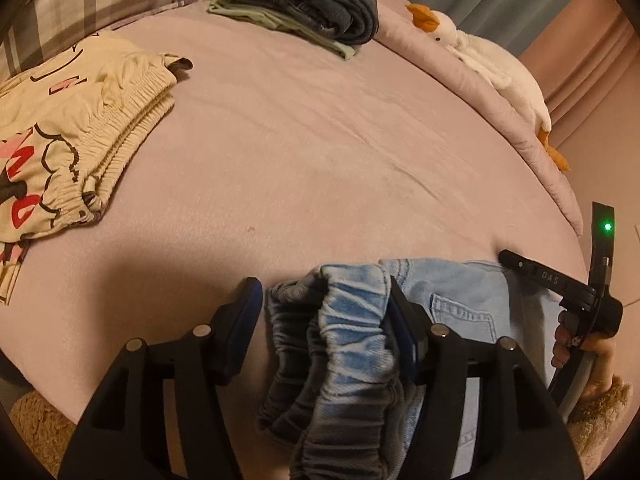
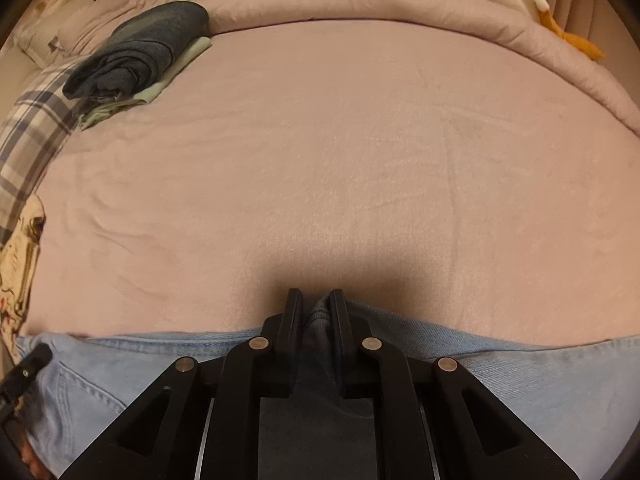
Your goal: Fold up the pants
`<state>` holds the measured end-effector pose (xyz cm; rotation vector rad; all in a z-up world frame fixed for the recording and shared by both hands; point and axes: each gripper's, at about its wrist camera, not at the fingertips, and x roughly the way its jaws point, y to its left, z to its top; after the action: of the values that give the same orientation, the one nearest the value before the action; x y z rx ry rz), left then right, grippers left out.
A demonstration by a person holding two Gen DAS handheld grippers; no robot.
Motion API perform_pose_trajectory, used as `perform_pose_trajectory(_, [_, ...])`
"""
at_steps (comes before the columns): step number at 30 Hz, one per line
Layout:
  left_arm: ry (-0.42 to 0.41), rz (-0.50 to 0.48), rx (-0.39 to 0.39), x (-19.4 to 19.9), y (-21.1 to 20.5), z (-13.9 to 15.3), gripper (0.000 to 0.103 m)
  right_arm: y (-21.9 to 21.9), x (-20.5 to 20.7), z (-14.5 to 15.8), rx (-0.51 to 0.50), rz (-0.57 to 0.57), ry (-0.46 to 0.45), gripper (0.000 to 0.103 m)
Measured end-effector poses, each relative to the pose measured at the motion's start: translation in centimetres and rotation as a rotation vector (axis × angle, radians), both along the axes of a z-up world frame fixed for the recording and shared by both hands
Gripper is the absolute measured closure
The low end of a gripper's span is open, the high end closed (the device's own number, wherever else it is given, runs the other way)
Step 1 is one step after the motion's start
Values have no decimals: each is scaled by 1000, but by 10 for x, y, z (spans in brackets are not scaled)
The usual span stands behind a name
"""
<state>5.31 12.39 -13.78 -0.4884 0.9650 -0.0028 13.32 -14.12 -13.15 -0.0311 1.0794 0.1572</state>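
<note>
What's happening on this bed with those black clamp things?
A person is folding light blue jeans on a pink bed with two handheld grippers. The right gripper is shut on a pinch of denim. The left gripper straddles the bunched elastic waistband, its jaws apart. Other folded clothes lie farther back.

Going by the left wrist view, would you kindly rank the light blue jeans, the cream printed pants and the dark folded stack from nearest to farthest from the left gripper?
1. Light blue jeans, bunched between the left gripper fingers.
2. Cream printed pants, left on the bed.
3. Dark folded stack, far edge, near the pillow.
</note>
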Motion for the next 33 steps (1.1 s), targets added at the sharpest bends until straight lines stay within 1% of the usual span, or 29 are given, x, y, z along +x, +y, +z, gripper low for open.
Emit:
perform_pose_trajectory(3, [-27, 3, -1, -5, 1, -1, 40, -3, -2, -2, -1, -16, -28, 92])
perform_pose_trajectory(6, [-55, -1, 2, -4, 2, -4, 40, -6, -7, -2, -32, -18, -54, 92])
perform_pose_trajectory(10, [-75, 6, 13, -5, 0, -4, 40, 7, -3, -6, -78, -28, -101, 92])
perform_pose_trajectory(14, [-81, 13, 17, -7, 0, -4, 39, 8, -7, -6, -101, -45, -132, 92])
perform_pose_trajectory(20, [-85, 20, 17, -9, -1, -4, 39, 7, -10, -6, -116, -53, -144, 91])
perform_pose_trajectory(33, [-89, 23, 20, -10, -1, -4, 39, 6, -10, -6, -111, -56, -145, 91])
